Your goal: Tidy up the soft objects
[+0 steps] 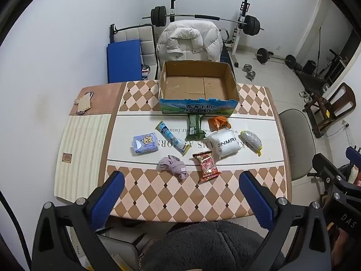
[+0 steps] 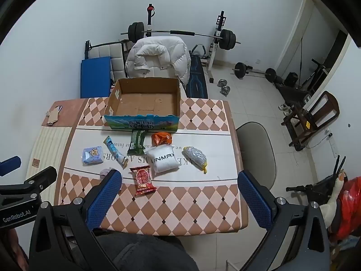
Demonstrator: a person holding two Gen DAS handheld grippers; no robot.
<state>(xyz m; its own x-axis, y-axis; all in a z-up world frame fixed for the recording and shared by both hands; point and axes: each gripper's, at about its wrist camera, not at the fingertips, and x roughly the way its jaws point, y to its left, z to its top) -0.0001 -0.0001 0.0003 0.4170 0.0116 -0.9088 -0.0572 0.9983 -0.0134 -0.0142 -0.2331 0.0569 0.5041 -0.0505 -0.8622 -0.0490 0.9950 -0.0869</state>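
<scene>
A: How do the tongs stand?

B: The left gripper [image 1: 181, 194] has its blue pads spread wide at the bottom of the left wrist view, holding nothing and touching nothing, above the near edge of the table [image 1: 158, 203]. The right gripper [image 2: 180, 195] is just as wide apart and also bare; its left pad covers part of the cloth in its own view, but I cannot tell whether it touches.

A: And the soft things, counted?

B: Eight, all loose on the table at mid-frame, in front of one open cardboard box [image 1: 198, 88]: one blue tissue pack [image 1: 145, 144], one long blue tube packet [image 1: 172, 138], one green bag [image 1: 194, 127], one orange bag [image 1: 218, 122], one white pouch [image 1: 225, 142], one silvery mesh bundle [image 1: 252, 139], one red snack packet [image 1: 206, 165], one crumpled lilac cloth [image 1: 172, 165].

A: Inside the box?

B: Only bare cardboard floor.
</scene>
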